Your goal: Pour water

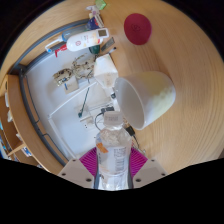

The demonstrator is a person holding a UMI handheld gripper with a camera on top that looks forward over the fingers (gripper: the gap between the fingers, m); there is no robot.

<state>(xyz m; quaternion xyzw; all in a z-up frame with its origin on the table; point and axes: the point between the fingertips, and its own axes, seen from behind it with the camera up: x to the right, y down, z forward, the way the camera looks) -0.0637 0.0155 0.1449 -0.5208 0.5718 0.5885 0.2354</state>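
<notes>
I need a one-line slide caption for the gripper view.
Hand-held gripper shut on a clear water bottle, just before a white cup on a wooden table.

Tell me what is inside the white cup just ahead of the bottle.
The white cup lies tipped, its opening facing away, so its inside is hidden. Only the outer wall shows. The bottle, clear with a label, is held between the jaws.

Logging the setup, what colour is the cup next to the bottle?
White; the cup shows best in the gripper view.
</notes>
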